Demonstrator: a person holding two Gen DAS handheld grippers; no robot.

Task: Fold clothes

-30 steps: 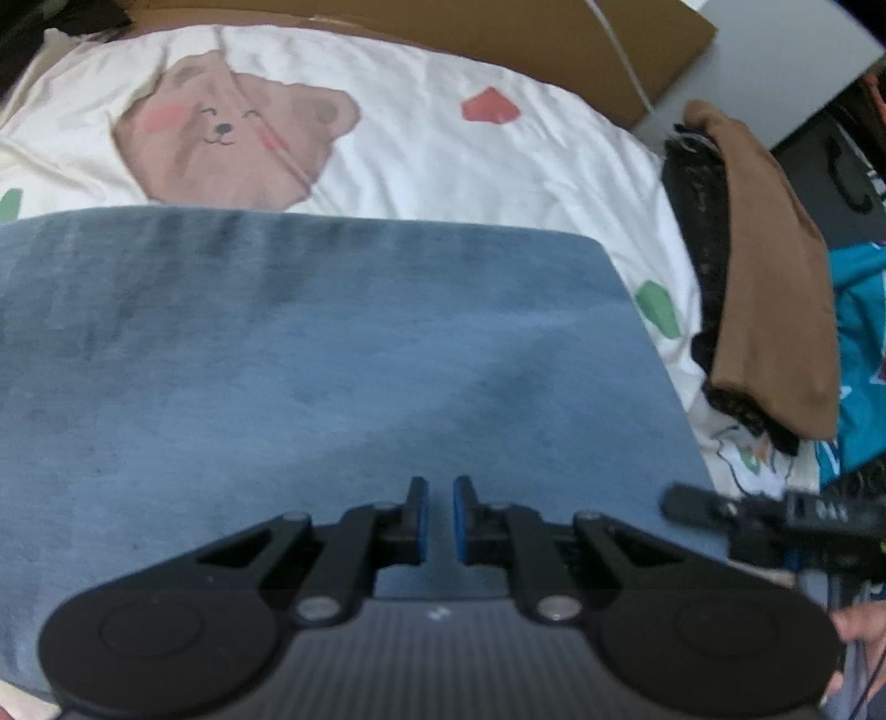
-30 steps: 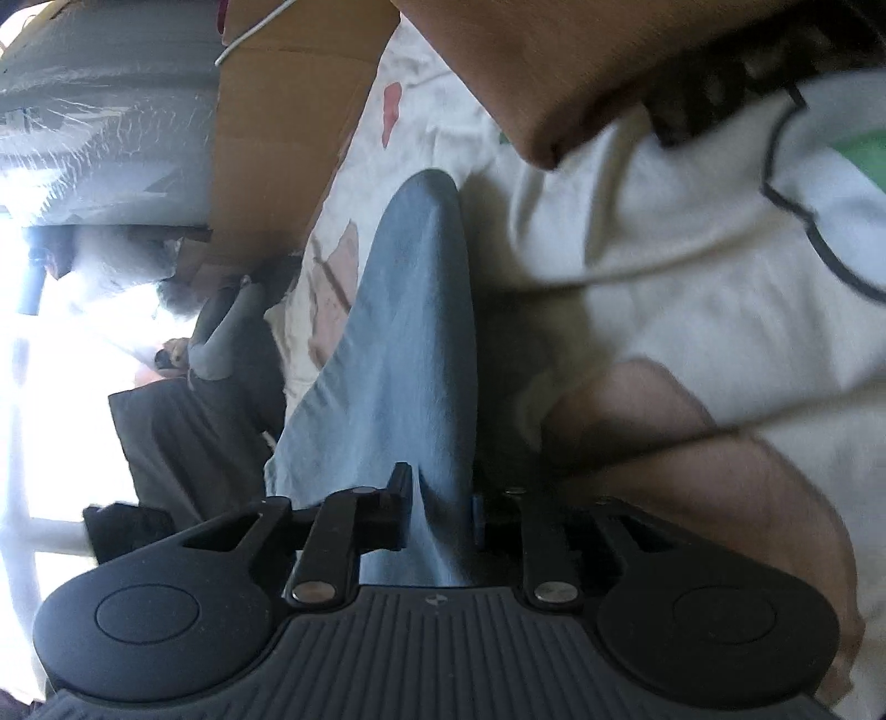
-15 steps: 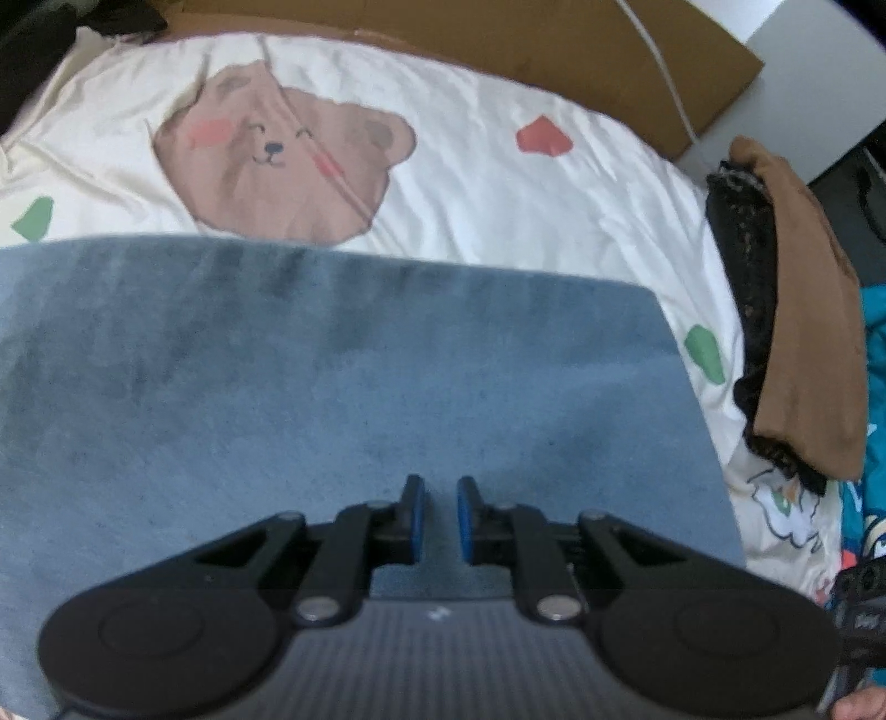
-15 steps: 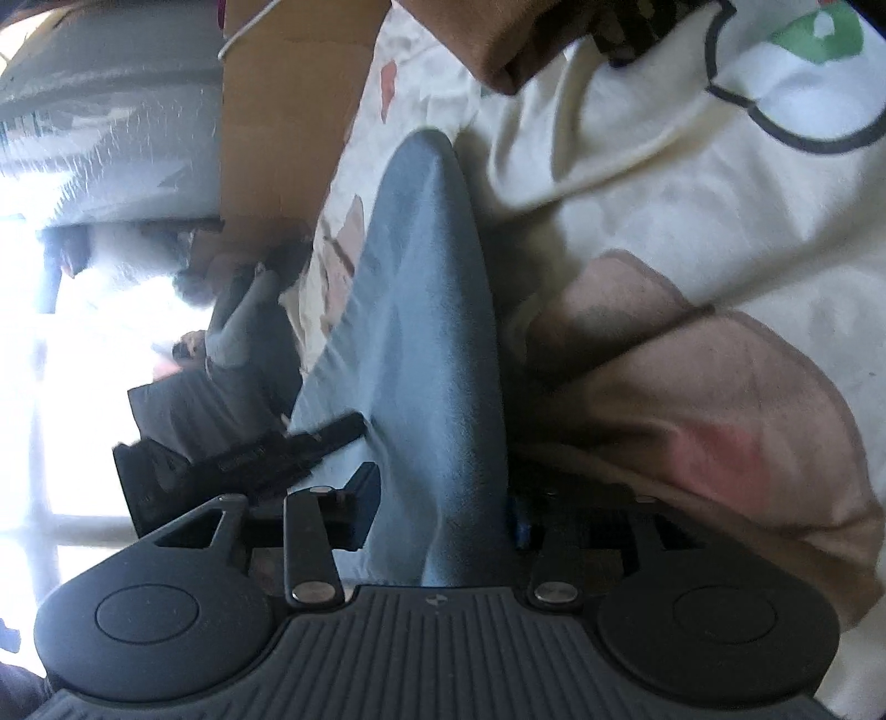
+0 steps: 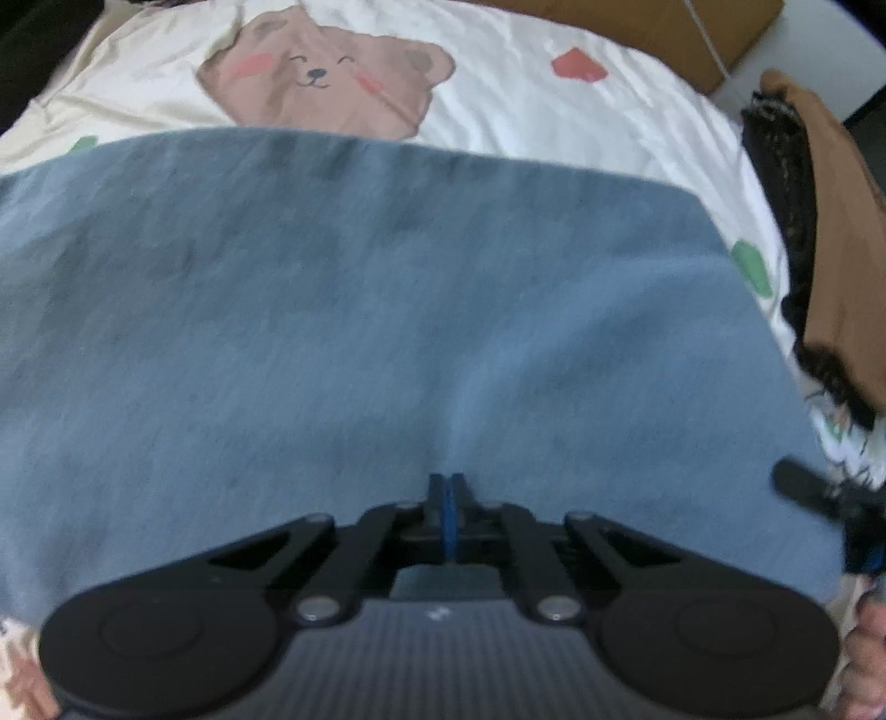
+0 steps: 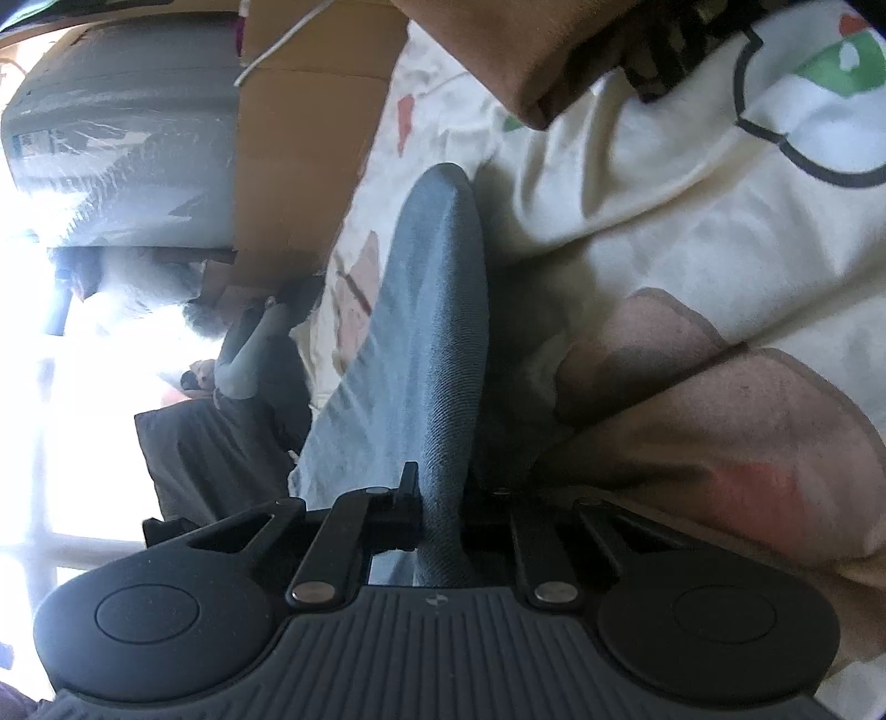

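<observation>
One blue garment [image 5: 387, 310], folded flat, spread across a bed sheet [image 5: 554, 116] printed with cartoon bears and small red and green shapes. Same blue cloth seen edge-on from the right wrist view [image 6: 437, 343], rising as a ridge from the gripper toward the far side of the bed.

Two grippers. Left gripper [image 5: 448, 487] pointing steeply down over the near part of the garment, blue pads pressed together, a small crease of cloth running up from the tips; whether fabric is pinched between them cannot be told. Right gripper [image 6: 443, 498] with jaws closing, the fold of blue cloth between them and the pads pressing on it.

One brown garment [image 5: 836, 232] draped over one dark, textured piece [image 5: 786, 194] at the right edge of the bed. One sheet of cardboard [image 5: 653, 27] along the far side. No containers seen.

Room: bright window glare at left in the right wrist view, a dark heap [image 6: 221, 432] beside the bed, details blurred. Part of a hand [image 5: 866, 653] at the lower right corner of the left wrist view.
</observation>
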